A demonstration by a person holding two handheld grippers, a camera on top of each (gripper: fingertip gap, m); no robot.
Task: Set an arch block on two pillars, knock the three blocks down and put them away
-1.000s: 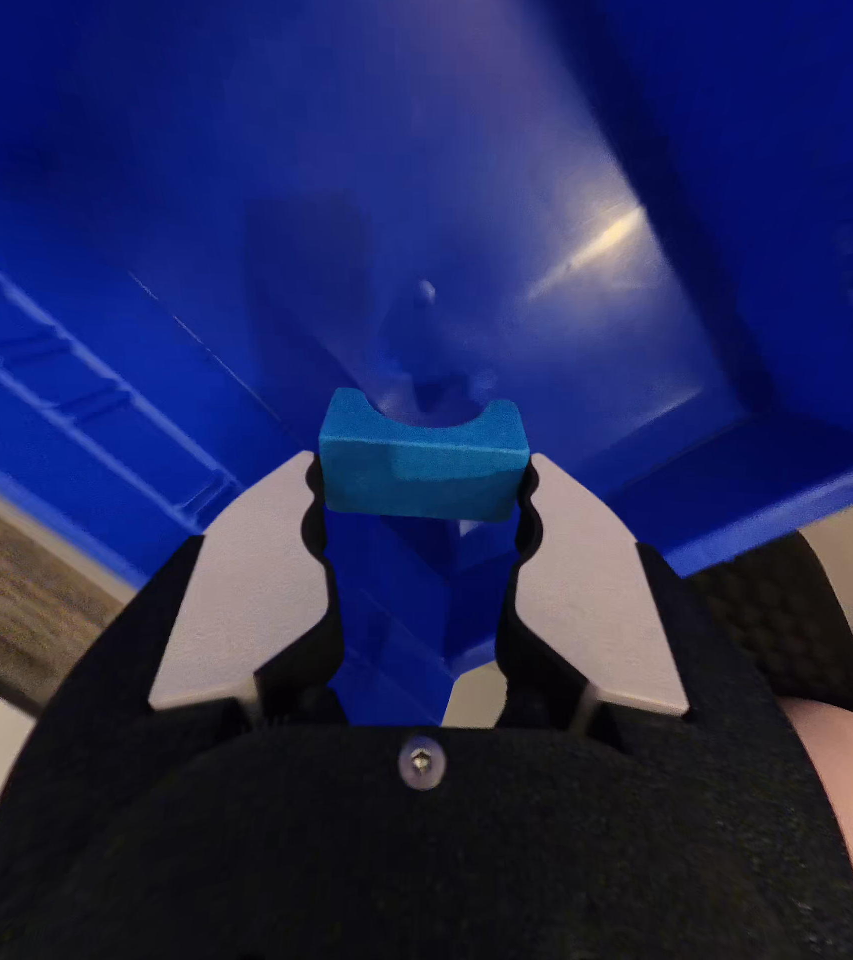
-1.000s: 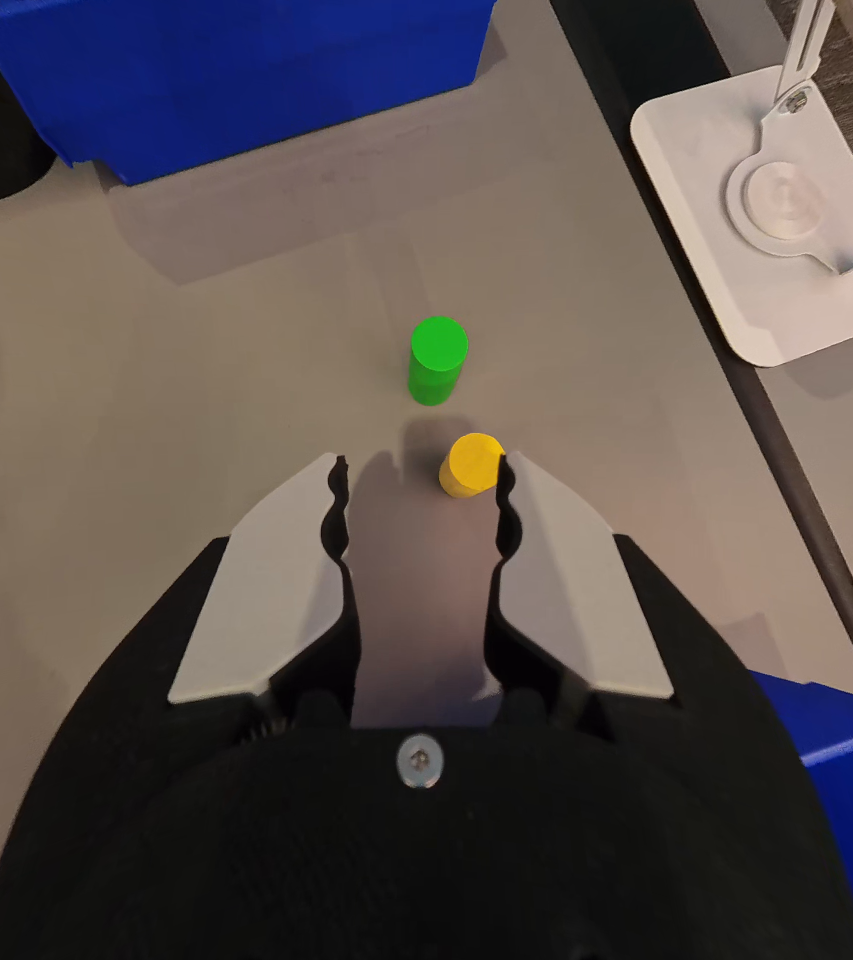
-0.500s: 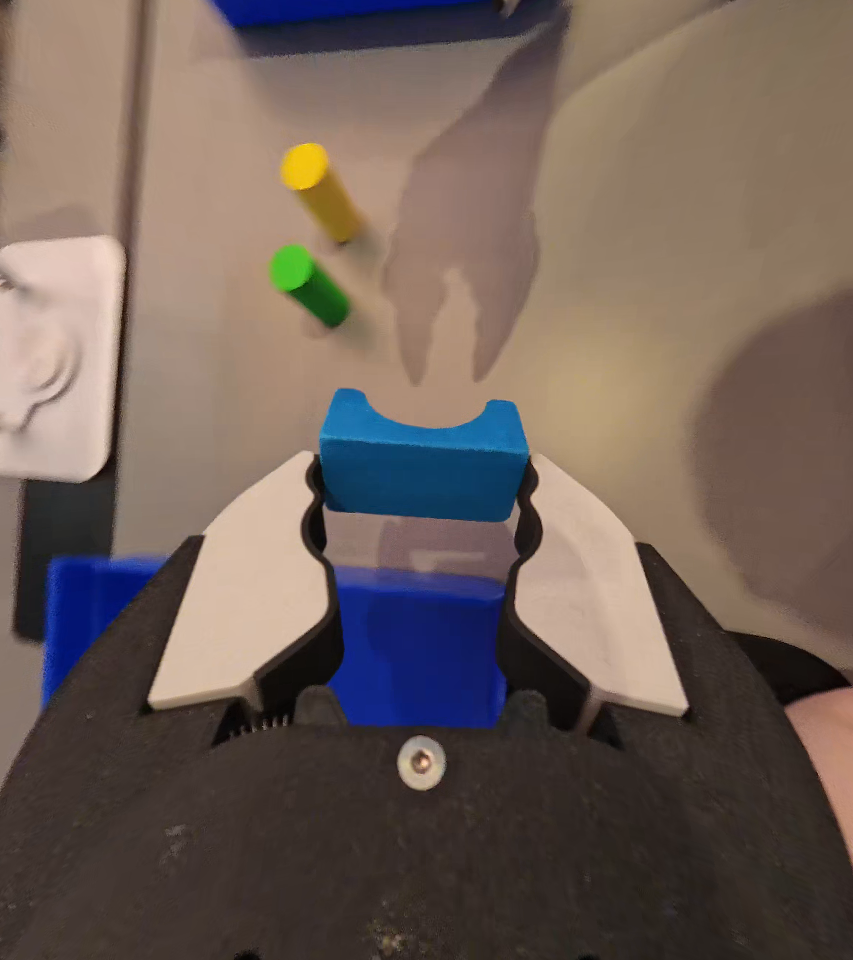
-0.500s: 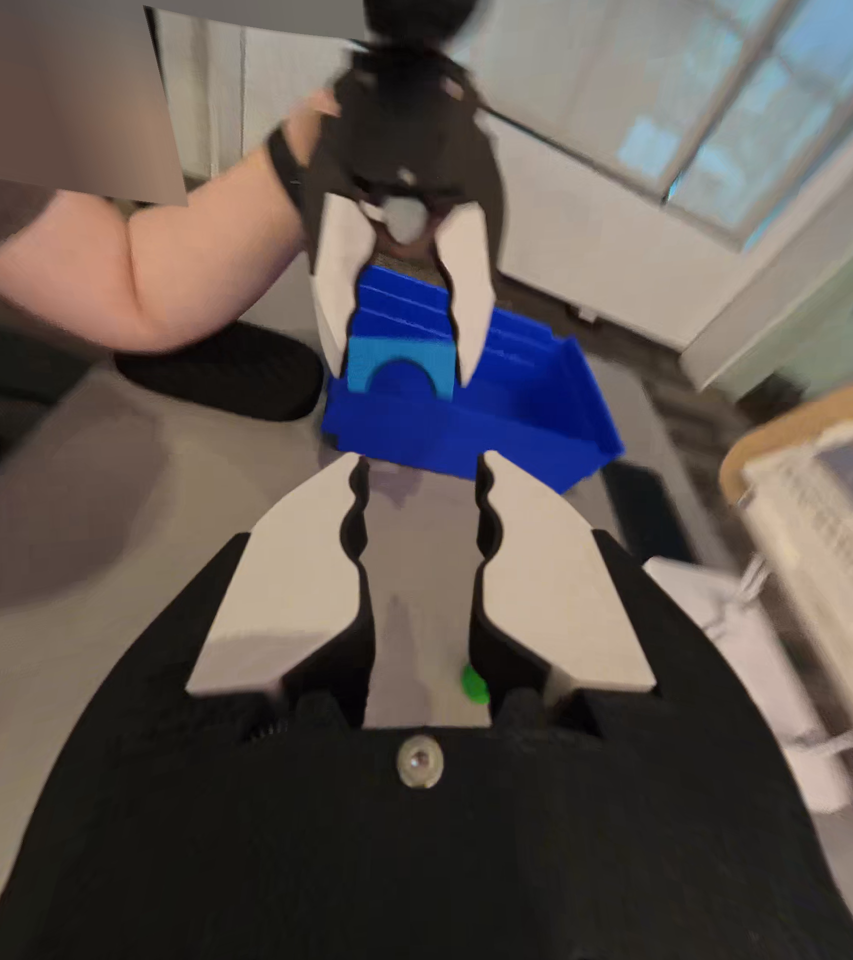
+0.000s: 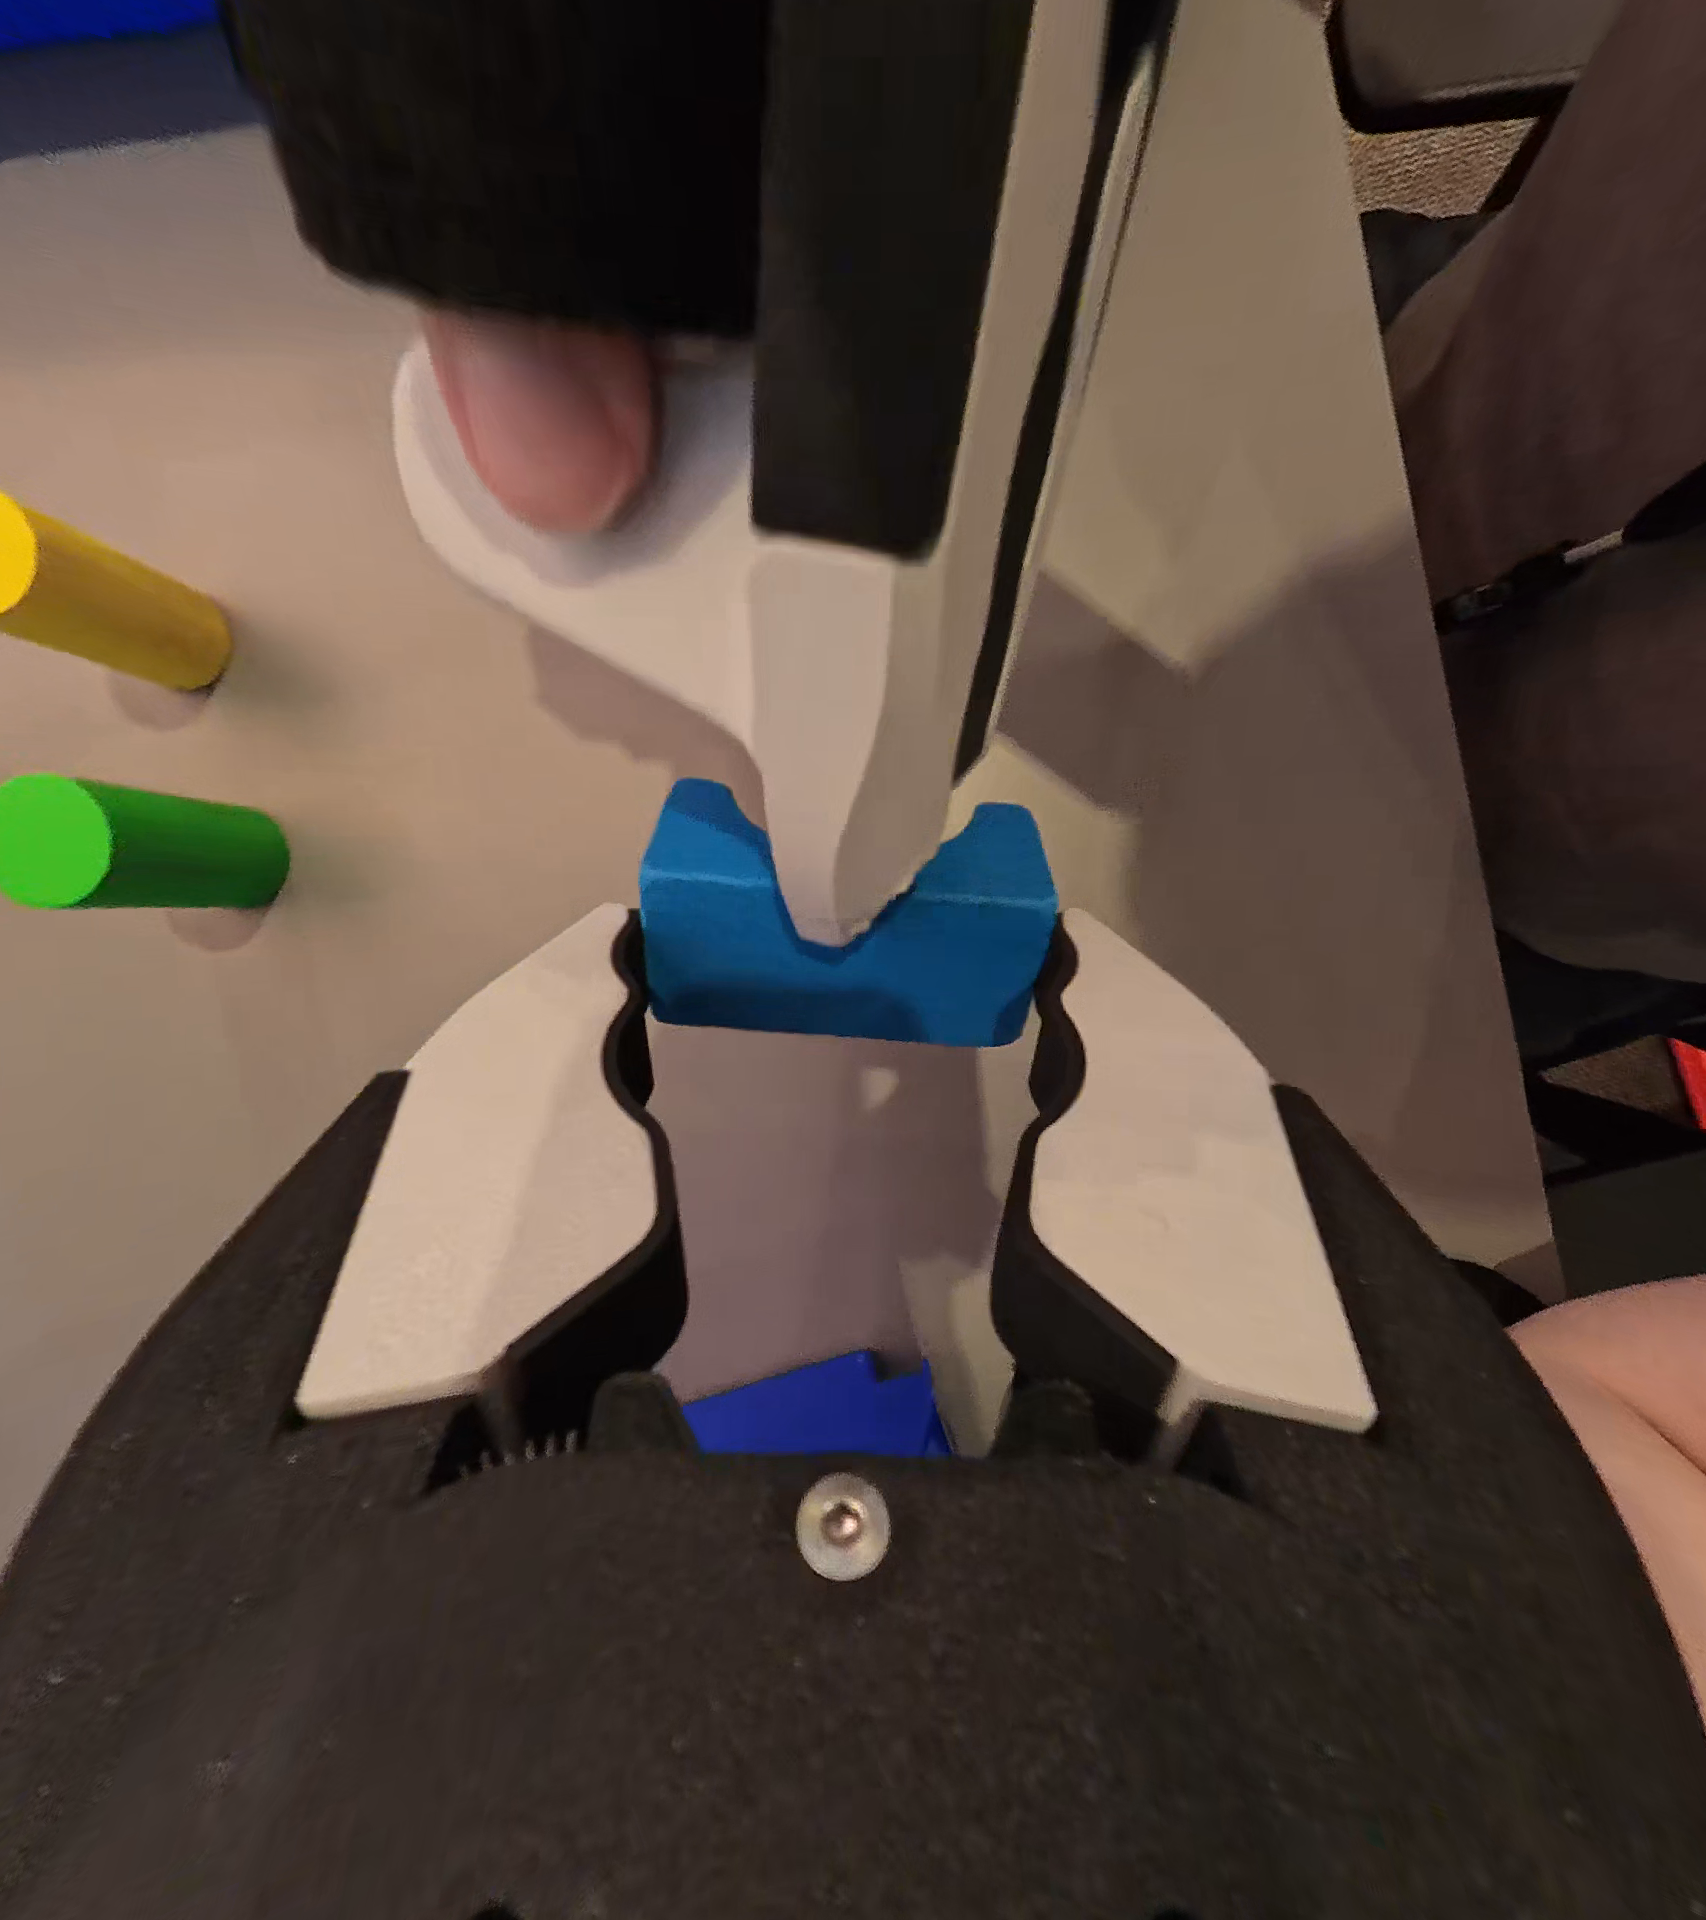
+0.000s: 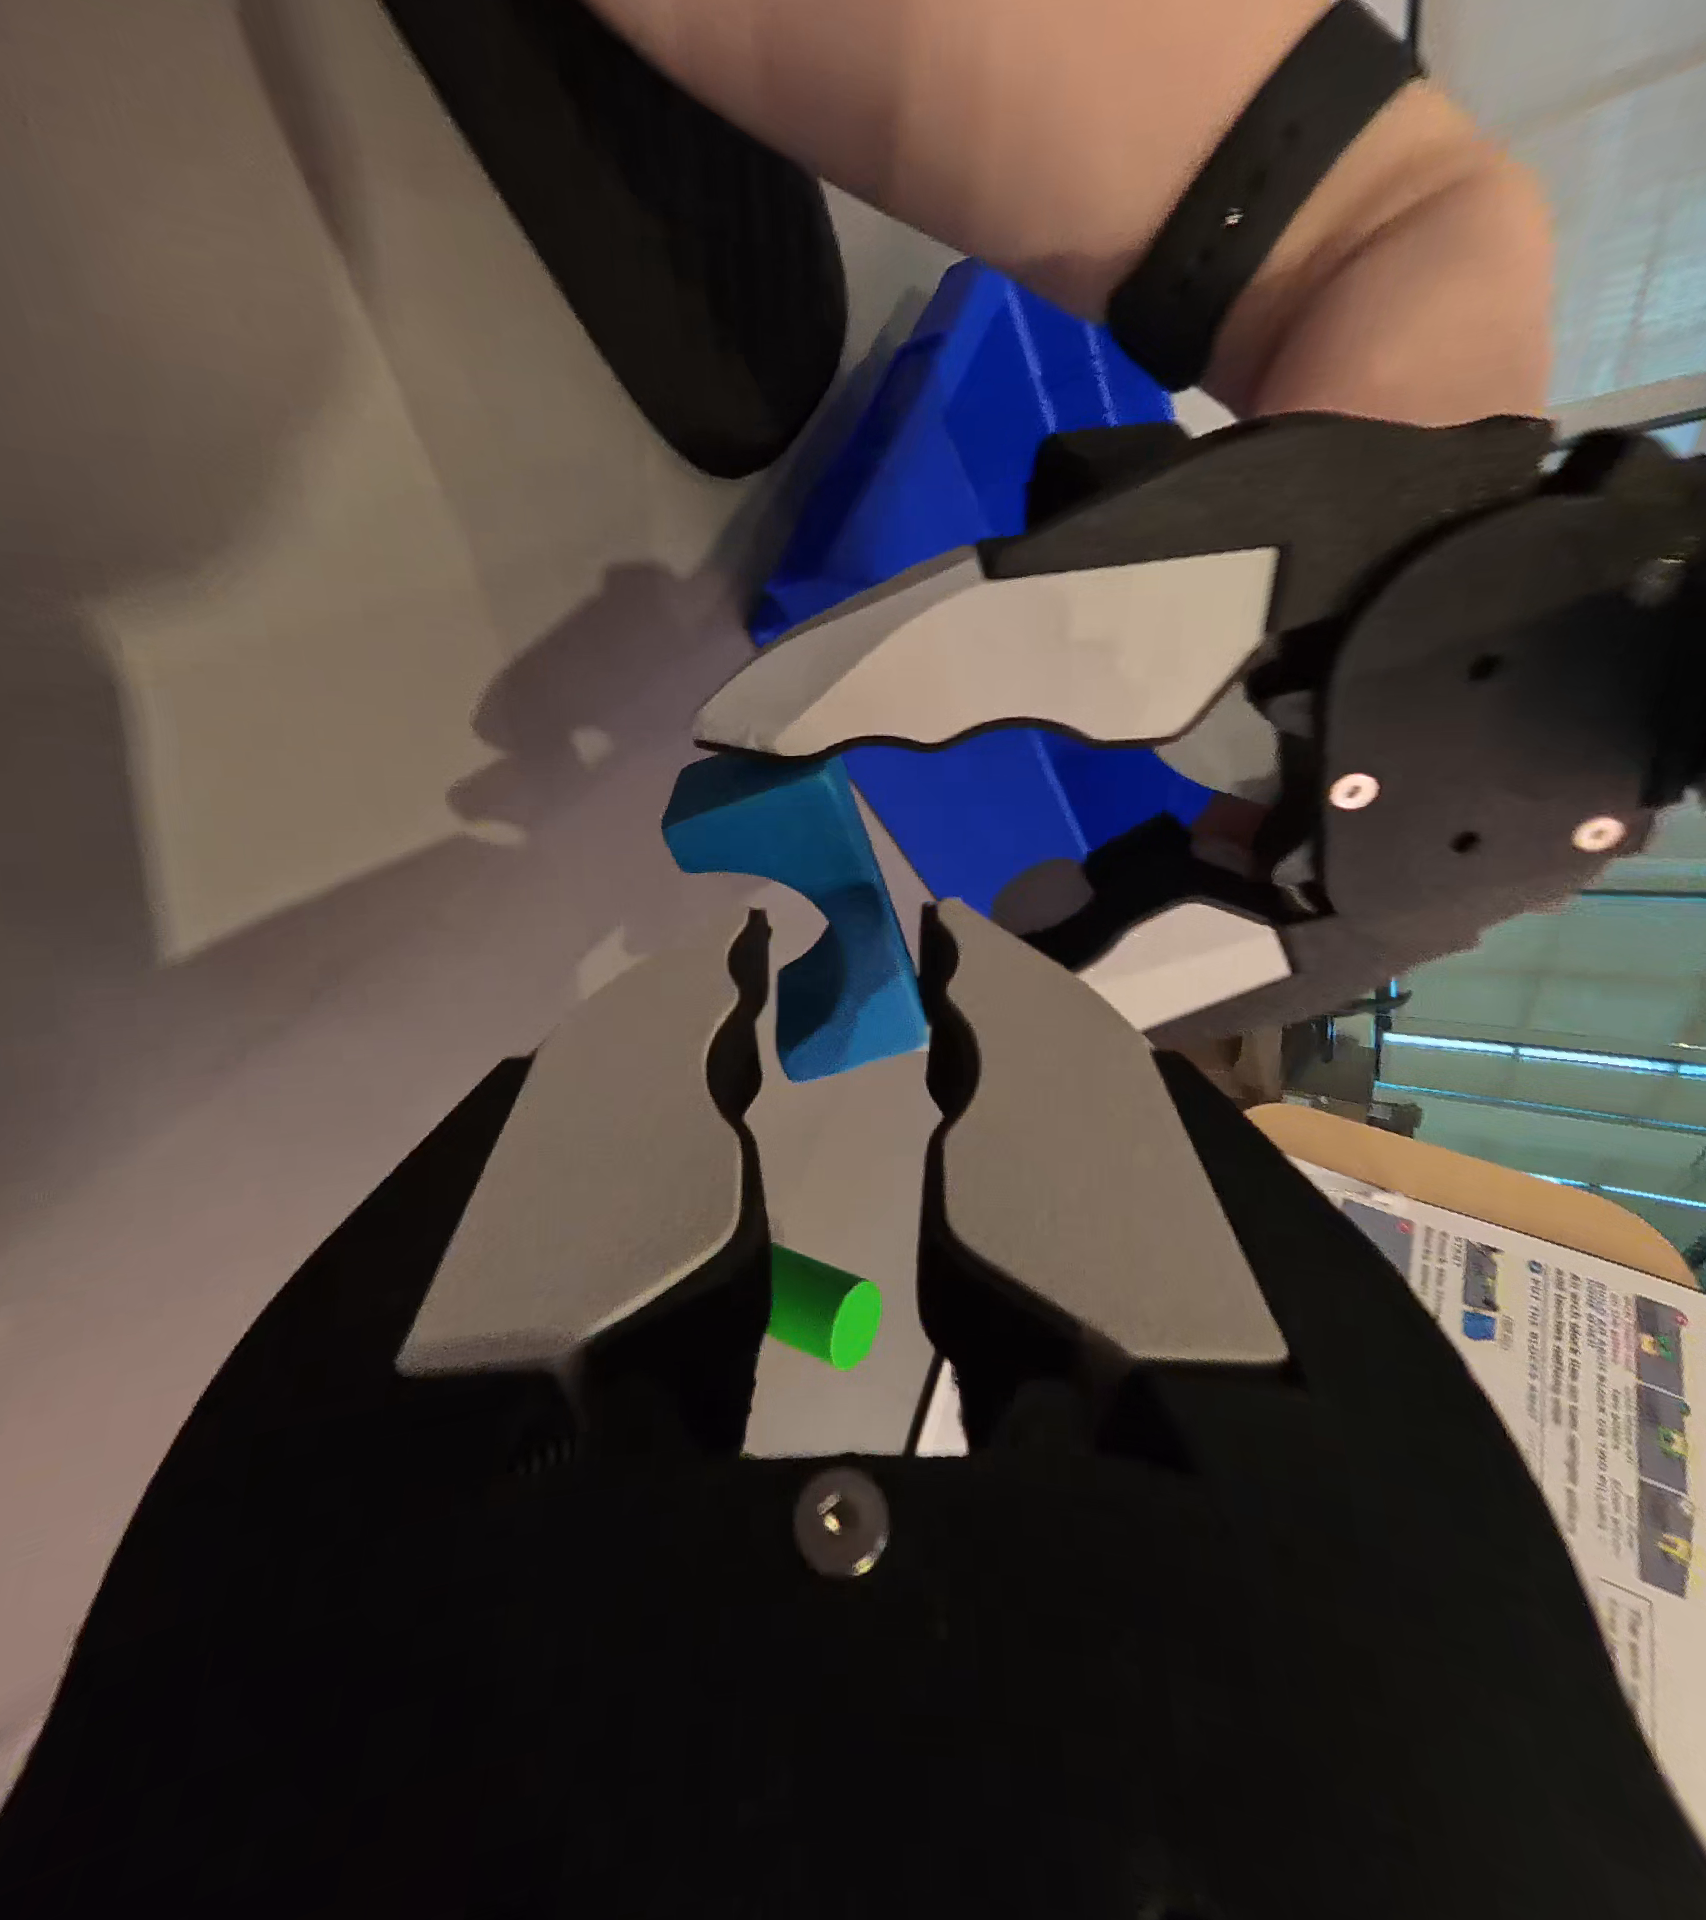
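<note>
Two tools meet at the blue arch block (image 5: pixel 833 971). Left tool (image 5: pixel 841 961) pinches the block by its ends, notch facing away, above the grey surface (image 5: pixel 329 1039). Right tool (image 6: pixel 844 961) comes in crosswise, jaws spread, one finger (image 5: pixel 870 831) in the notch. Green pillar (image 5: pixel 132 844) and yellow pillar (image 5: pixel 59 584) stand upright left of the block, well apart from it.

right gripper (image 6: pixel 844 925) open, astride arch block (image 6: pixel 807 883)
</note>
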